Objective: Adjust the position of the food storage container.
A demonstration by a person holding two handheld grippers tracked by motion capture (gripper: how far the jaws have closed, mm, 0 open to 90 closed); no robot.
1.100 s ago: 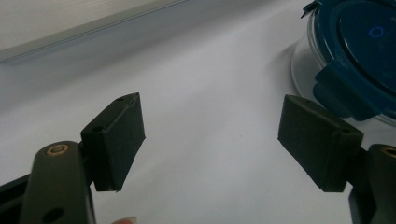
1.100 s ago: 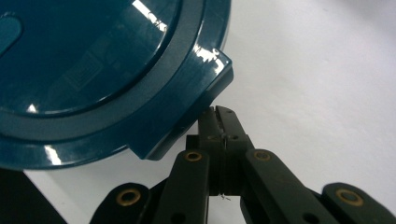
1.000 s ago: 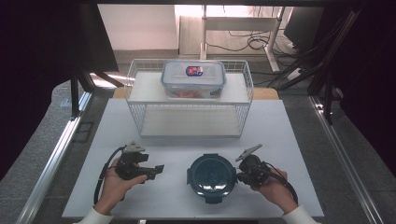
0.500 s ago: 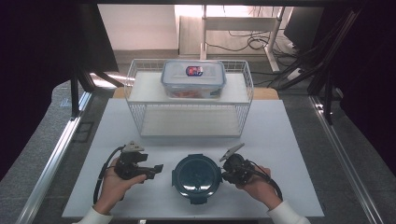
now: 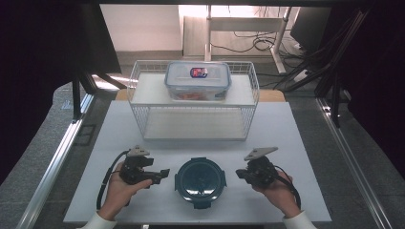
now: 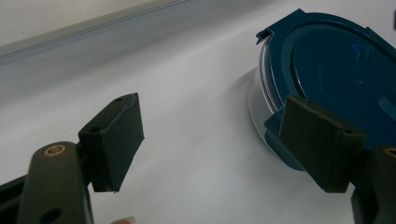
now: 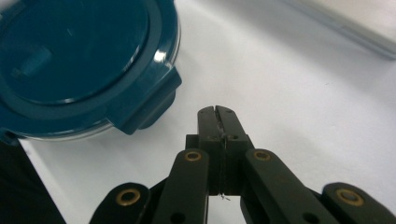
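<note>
A round clear container with a dark blue clip-on lid (image 5: 200,179) sits on the white table near its front edge, between my two grippers. My left gripper (image 5: 164,173) lies just left of it, apart from it. In the left gripper view the left gripper (image 6: 215,135) stands open, and the container (image 6: 336,74) lies beyond the right jaw. My right gripper (image 5: 240,174) rests a short way right of the container. In the right gripper view the right gripper (image 7: 217,112) is shut on nothing, and one lid clip (image 7: 149,100) sits just left of the tips.
A white wire basket (image 5: 193,121) stands at the back middle of the table (image 5: 296,138). A rectangular clear box with a blue-rimmed lid (image 5: 197,80) rests on its top shelf. Metal rails run along both sides of the table.
The round container slid left as my right gripper moved left against it. That gripper has since drawn back to the right, off the container. The left gripper stayed put.
</note>
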